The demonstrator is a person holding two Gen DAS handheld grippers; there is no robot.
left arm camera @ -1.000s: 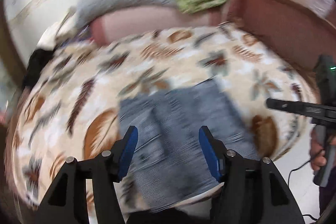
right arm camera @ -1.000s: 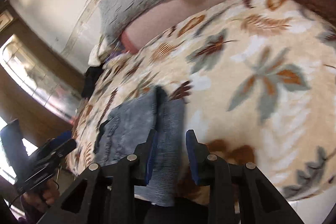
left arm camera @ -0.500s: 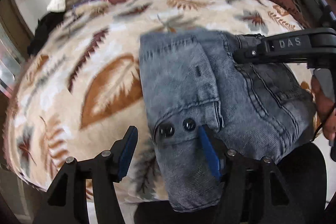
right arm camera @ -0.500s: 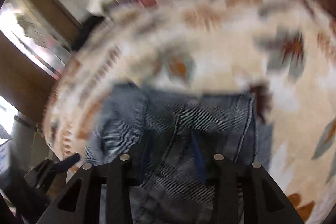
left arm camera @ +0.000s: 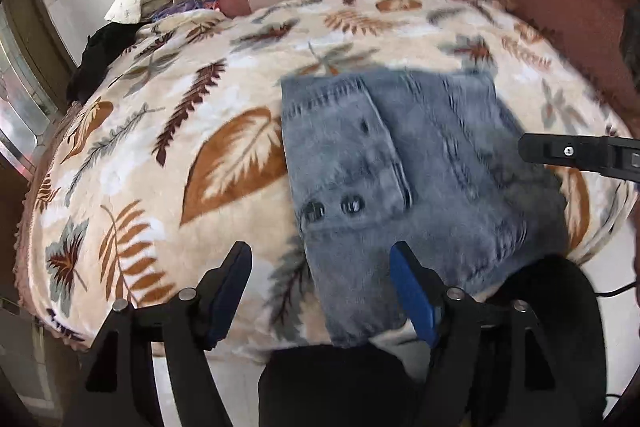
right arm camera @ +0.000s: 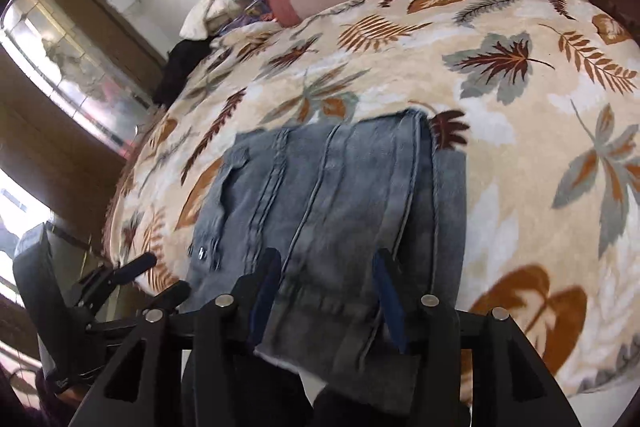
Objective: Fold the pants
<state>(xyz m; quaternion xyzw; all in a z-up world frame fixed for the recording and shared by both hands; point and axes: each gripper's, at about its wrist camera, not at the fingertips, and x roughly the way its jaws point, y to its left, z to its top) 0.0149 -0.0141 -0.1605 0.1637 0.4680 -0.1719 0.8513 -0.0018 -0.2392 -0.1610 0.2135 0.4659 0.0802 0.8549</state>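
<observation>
Two dark buttons mark the folded grey pants (left arm camera: 400, 179), lying on the blanket (left arm camera: 160, 131). Left gripper (left arm camera: 320, 291) and right gripper (right arm camera: 324, 291) tilt down over them — jaws just opening, gripping nothing.

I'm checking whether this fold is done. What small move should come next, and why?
Probably lift both grippers clear and check the edges. The jeans already lie folded in a compact stack on the leaf-print blanket. The left gripper stands open, its jaws having just widened, nothing pinched. The right gripper, jaws also just opening, straddles the denim's near edge without clamping it.
</observation>
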